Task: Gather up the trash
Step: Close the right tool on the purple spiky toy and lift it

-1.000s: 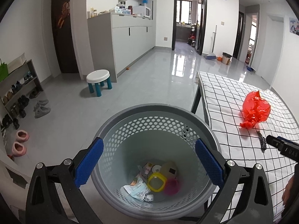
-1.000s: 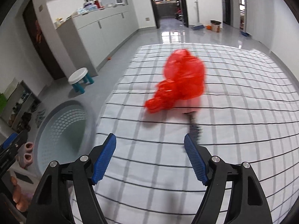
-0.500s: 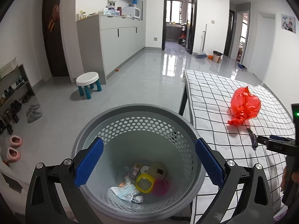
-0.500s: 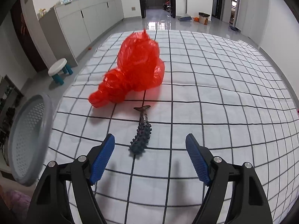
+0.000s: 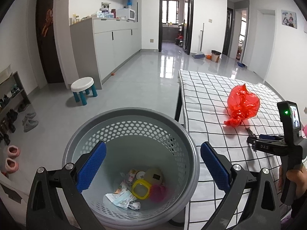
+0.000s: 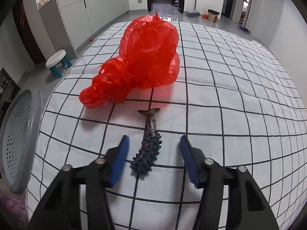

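Now your right claw (image 6: 152, 158) points down at the checked tablecloth (image 6: 239, 115), jaws closing, with the dark knobbly fish-shaped scrap (image 6: 148, 149) lying between the blue pads (image 6: 120, 160) but touched by neither. Just beyond the scrap's tail sits the crumpled red plastic bag (image 6: 142, 65). Your left claw (image 5: 152, 169) hangs apart over the grey perforated basket (image 5: 132, 115), gripping nothing; wrappers and a yellow lid (image 5: 140, 188) lie at the bottom. Off to its right, your hand (image 5: 296, 180) holds the other tool.

Home, shoe rack (image 5: 11, 99), microwave (image 5: 127, 14), child's stool (image 5: 83, 87)
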Demonstrator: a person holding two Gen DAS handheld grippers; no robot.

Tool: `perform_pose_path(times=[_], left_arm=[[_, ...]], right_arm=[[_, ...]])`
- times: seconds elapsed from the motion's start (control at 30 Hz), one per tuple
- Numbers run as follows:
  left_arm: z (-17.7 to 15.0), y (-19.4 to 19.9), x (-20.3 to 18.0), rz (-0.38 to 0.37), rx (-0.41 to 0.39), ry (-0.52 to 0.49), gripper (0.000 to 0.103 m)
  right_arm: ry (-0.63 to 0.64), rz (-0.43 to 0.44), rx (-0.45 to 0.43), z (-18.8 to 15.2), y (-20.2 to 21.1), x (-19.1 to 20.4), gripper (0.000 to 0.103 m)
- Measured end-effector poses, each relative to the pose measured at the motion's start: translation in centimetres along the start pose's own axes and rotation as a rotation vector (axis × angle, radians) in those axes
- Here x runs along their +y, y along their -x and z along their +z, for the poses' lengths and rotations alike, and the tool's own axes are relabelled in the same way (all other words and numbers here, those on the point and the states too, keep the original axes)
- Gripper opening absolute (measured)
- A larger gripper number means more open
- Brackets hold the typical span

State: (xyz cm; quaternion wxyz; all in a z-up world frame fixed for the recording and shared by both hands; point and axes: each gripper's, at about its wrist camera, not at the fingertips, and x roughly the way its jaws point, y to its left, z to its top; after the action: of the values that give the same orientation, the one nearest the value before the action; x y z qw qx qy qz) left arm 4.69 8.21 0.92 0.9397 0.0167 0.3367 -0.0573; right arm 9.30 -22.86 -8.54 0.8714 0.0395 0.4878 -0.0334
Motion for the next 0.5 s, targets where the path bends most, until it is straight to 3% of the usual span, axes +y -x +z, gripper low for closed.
perform_pose_path(times=[0.13, 0.5], left_arm=[[0.0, -0.2, -0.7, -0.015, 0.006, -0.008, 0.097], [0.1, -1.3, -5.1, -0.062, 0.037, -0.078, 0.097]], right_arm=[[0.011, 0.007, -0.003, 0.0, 0.2, 0.0, 0.020], [-0.078, 0.090, -0.045, -0.1, 2.9, -2.9, 0.020]])
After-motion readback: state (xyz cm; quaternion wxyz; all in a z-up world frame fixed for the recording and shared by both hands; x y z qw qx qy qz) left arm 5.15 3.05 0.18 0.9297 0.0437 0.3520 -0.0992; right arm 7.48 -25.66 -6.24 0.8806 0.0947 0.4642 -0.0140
